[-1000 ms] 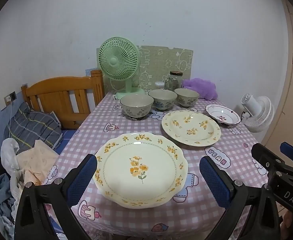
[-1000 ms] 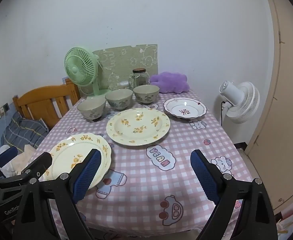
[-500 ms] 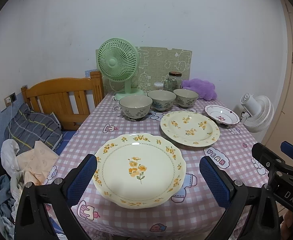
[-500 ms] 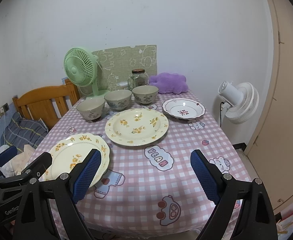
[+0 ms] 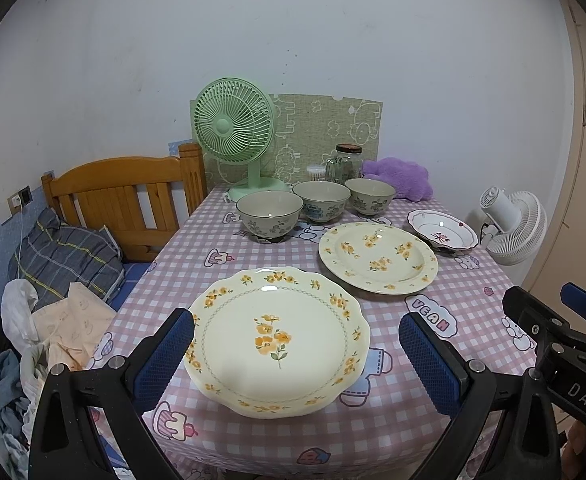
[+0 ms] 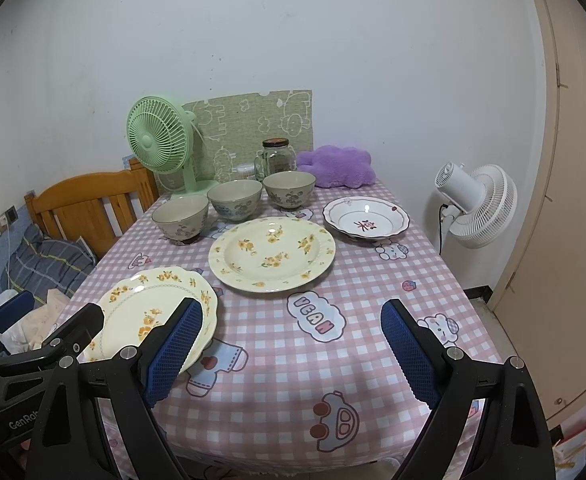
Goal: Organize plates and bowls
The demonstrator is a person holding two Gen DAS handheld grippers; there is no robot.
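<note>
Table (image 5: 197, 256) under pink checked cloth. Near plate (image 5: 277, 340), scalloped, yellow flowers, lies flat at the front left edge. Round plate (image 5: 377, 257) sits behind it to the right, apart from it. Small red-trimmed dish (image 5: 441, 233) lies further right, close beside the round plate. Three bowls stand upright in a row behind the plates: left bowl (image 5: 269, 214), middle bowl (image 5: 321, 201), right bowl (image 5: 370, 196) (whether they touch, cannot tell).

Left gripper (image 5: 296, 362) hovers low over the near plate, jaws spread wide to either side of it, holding nothing. Right gripper (image 6: 291, 354) hangs over bare cloth just right of that plate, jaws spread, empty.

Green fan (image 5: 235, 128) and jar (image 5: 348, 163) stand at the table's back.
</note>
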